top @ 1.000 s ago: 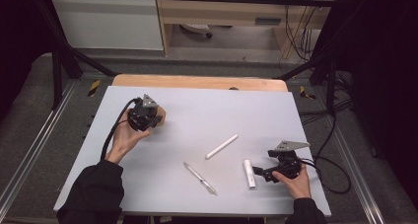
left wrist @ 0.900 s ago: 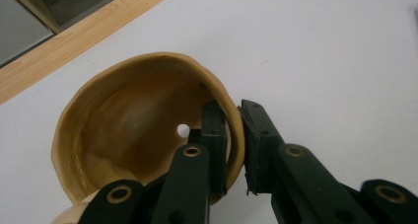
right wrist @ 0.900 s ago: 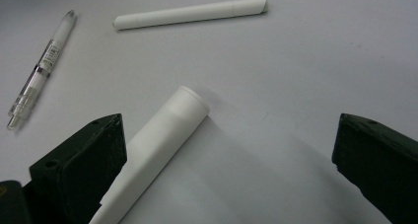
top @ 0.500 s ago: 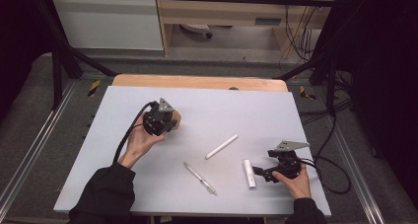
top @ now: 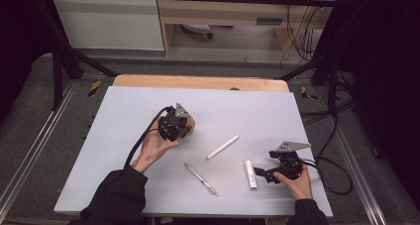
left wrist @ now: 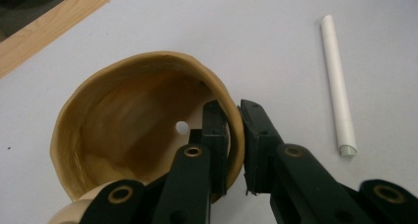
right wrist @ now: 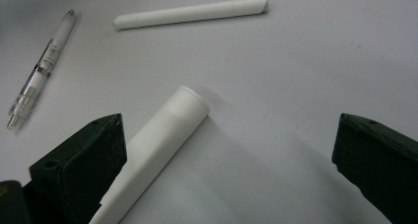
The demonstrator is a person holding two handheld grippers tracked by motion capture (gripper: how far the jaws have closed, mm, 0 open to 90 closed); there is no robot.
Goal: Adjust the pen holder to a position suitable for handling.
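Your left gripper (top: 181, 127) has its jaws clamped on the rim of the wooden bowl (left wrist: 143, 130), left of centre on the tabletop (top: 124, 101). Your right gripper's (top: 270, 171) jaws stand apart, one beside the short white tube (right wrist: 157, 140). The long white tube (top: 223, 146) and pen (top: 200, 179) lie loose; judging by this, nothing is in the bowl yet.

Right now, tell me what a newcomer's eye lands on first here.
The wooden bowl left of the table's middle, tipped up with the left gripper clamped on its rim, one jaw inside and one outside. Next, the short white tube between the right gripper's wide-open jaws near the front right, with a longer white tube and a clear pen between them.
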